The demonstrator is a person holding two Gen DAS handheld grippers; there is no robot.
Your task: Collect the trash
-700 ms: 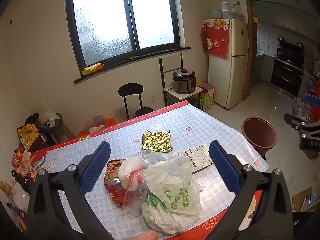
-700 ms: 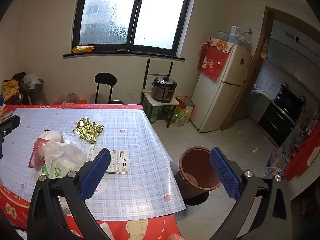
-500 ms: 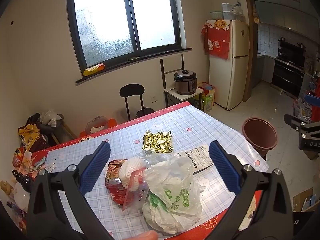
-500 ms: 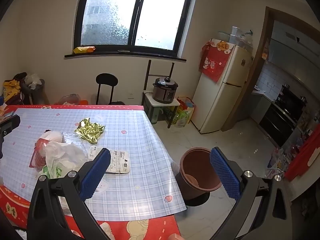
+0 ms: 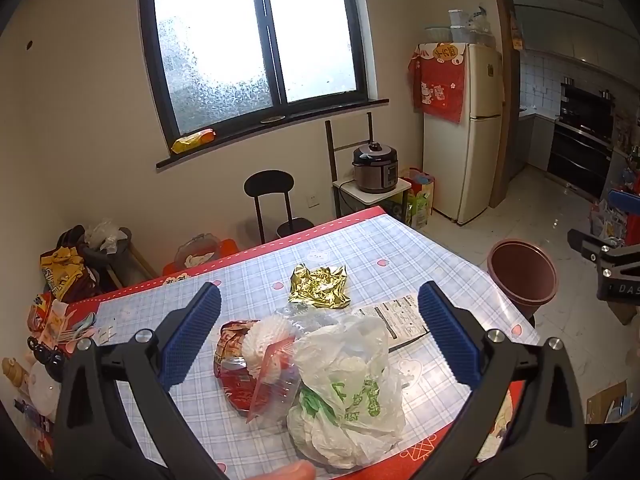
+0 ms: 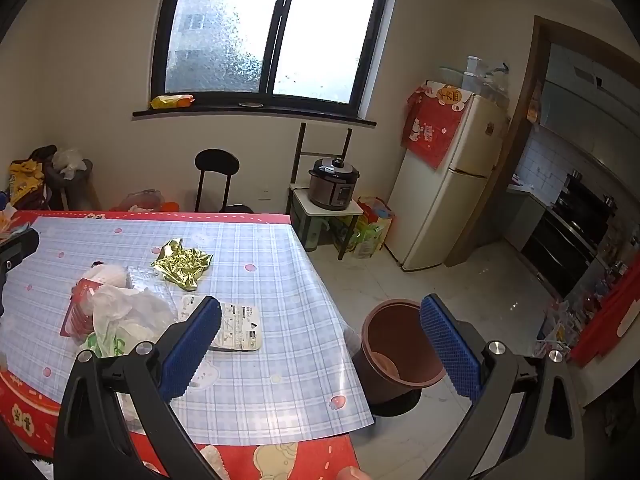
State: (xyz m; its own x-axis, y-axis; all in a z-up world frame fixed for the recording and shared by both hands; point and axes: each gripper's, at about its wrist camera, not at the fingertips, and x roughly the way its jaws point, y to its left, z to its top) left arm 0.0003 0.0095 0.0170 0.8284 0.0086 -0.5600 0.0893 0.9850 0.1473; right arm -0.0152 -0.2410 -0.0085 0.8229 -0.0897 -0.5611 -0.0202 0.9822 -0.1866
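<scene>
Nothing has shifted since earlier. We find both claws, left claw (image 5: pixel 318 336) and right claw (image 6: pixel 320 338), wide open, empty. White plastic bag (image 5: pixel 352 392), lower centre on the surface (image 5: pixel 392 256), looks light and limp; we advise pinching its bunched top.

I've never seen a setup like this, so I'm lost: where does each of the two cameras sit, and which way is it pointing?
Left wrist view: rides on the left gripper, looking down over the white plastic bag and gold foil wrapper; its open blue fingers and a fingertip show.
Right wrist view: rides on the right gripper, facing the table's corner and the brown bin on the floor; its open fingers and a fingertip show.
Shared: table, wrapper, bag, bin, window, fridge.
</scene>
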